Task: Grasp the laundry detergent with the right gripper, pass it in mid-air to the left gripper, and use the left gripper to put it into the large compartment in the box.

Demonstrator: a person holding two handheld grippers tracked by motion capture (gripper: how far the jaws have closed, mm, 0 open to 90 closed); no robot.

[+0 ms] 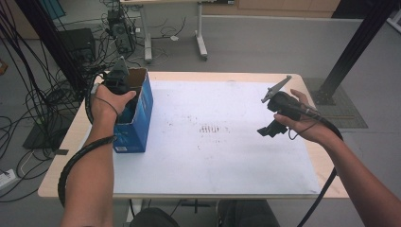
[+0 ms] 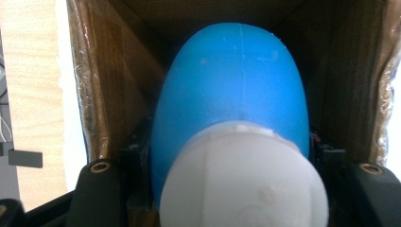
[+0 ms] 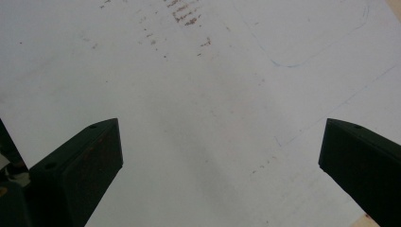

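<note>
The left gripper (image 1: 117,85) is pushed down into the open top of the box (image 1: 137,118), its jaws clamped on either side of a blue bottle (image 2: 231,90) with a white cap (image 2: 243,179). In the left gripper view the cap sits nearest the camera, the blue body runs away from it deeper into the box, and the brown cardboard walls close in on both sides. The right gripper (image 1: 269,130) is held well to the right of the box, above the white sheet (image 1: 227,156), jaws spread wide with nothing between them. The box stands on the sheet's left edge. Rust-coloured smudges (image 1: 213,128) mark the sheet between the box and the right gripper. Beyond the box, cables (image 1: 71,71) lie on the floor.
</note>
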